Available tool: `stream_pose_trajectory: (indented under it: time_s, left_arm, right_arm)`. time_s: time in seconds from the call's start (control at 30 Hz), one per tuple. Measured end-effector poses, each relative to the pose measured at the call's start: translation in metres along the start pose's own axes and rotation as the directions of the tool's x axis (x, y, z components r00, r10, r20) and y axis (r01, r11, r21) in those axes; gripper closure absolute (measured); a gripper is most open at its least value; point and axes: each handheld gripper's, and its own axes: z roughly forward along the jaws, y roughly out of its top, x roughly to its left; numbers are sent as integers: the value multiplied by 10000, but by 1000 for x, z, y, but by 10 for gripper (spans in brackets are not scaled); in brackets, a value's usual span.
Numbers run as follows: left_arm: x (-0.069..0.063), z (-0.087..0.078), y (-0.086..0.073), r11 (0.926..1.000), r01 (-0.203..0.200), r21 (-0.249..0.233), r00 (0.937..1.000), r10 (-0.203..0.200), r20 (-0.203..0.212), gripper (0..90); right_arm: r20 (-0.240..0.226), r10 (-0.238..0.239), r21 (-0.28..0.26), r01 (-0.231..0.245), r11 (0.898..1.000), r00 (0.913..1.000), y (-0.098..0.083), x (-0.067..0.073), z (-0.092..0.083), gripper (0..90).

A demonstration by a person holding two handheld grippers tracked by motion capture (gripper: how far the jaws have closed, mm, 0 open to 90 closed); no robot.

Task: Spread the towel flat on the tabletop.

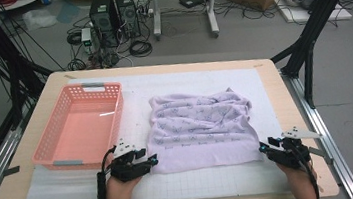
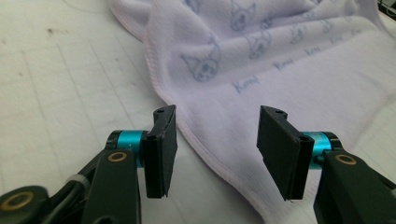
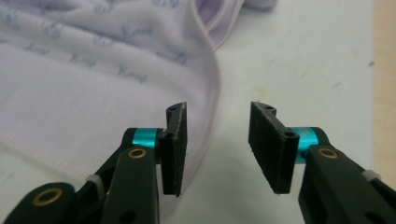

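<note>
High view: soft lilac printed cloth (image 1: 200,129), stitched hem, rumpled.

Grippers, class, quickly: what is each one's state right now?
Left gripper: open, holding nothing; cloth edge lies between its jaws.
Right gripper: open, holding nothing.

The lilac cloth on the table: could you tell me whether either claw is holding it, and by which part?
Nothing is held. The left claw and right claw stand open at the cloth's near corners, hem between the jaws, unpinched.
</note>
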Motion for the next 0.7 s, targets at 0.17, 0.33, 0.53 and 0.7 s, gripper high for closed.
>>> stream_pose_trajectory:
  time_s: [0.17,0.33,0.53,0.7]
  left_arm:
    - [-11,7,0,9979,-115,631,9999,119,-62,448]
    - [-15,1,-6,9985,-1,547,9964,47,-845,831]
    - [-30,-20,-23,9987,-152,477,9974,185,-690,868]
    - [-38,-46,-37,9992,-290,274,9991,298,-292,868]
  right_arm:
    - [-308,-579,704,600,9957,9978,-5,13,7,572]
    - [-121,-735,779,743,9942,9972,-4,20,6,843]
    - [-549,-909,877,955,9916,9943,-19,26,-15,858]
    - [-890,-1110,759,1179,9901,9898,-30,33,-35,859]
